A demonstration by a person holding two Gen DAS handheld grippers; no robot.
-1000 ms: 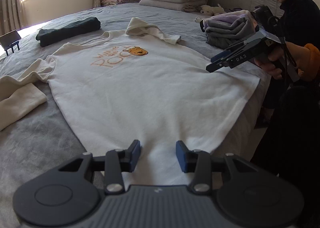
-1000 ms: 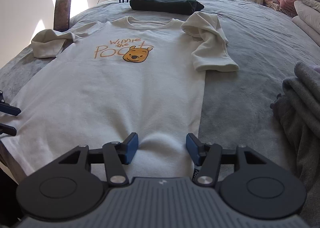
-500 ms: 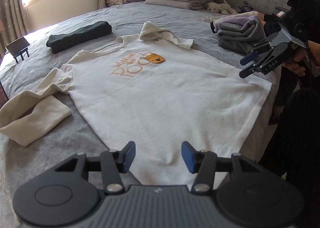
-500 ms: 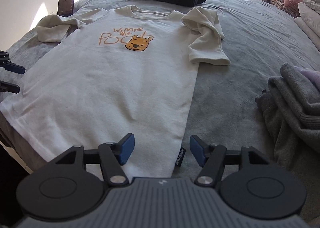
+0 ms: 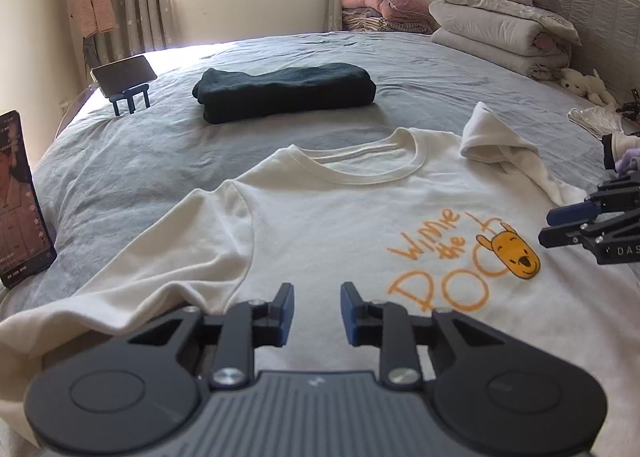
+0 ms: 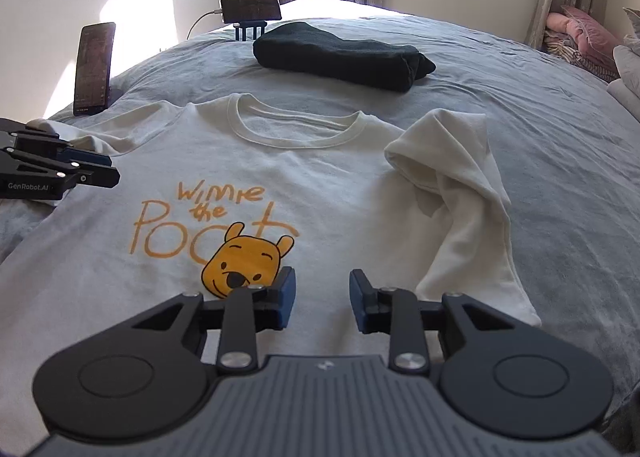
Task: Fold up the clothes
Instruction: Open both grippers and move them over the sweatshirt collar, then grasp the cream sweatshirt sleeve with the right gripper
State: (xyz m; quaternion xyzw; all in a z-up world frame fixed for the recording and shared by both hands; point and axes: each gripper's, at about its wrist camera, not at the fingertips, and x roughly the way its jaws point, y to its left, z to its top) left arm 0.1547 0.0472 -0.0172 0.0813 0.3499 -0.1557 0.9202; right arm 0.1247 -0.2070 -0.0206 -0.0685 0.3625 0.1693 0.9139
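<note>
On the grey bed (image 5: pixel 160 161), a phone (image 6: pixel 94 69) stands at the left edge beside the cream shirt (image 6: pixel 320 185), which lies flat, print up. The left gripper (image 5: pixel 316 311) hovers over its left shoulder, jaws just narrowed, still apart, nothing between. The right gripper (image 6: pixel 322 299) hangs over the print, jaws likewise. The right sleeve (image 6: pixel 460 185) is folded inward. A dark folded garment (image 6: pixel 340 53) lies beyond.

T-shirt (image 6: pixel 304 177) hem hidden under right gripper (image 6: pixel 322 299) body; one sleeve cut off at left-wrist frame edge. Phone (image 5: pixel 18 197) screen text too small to read.
</note>
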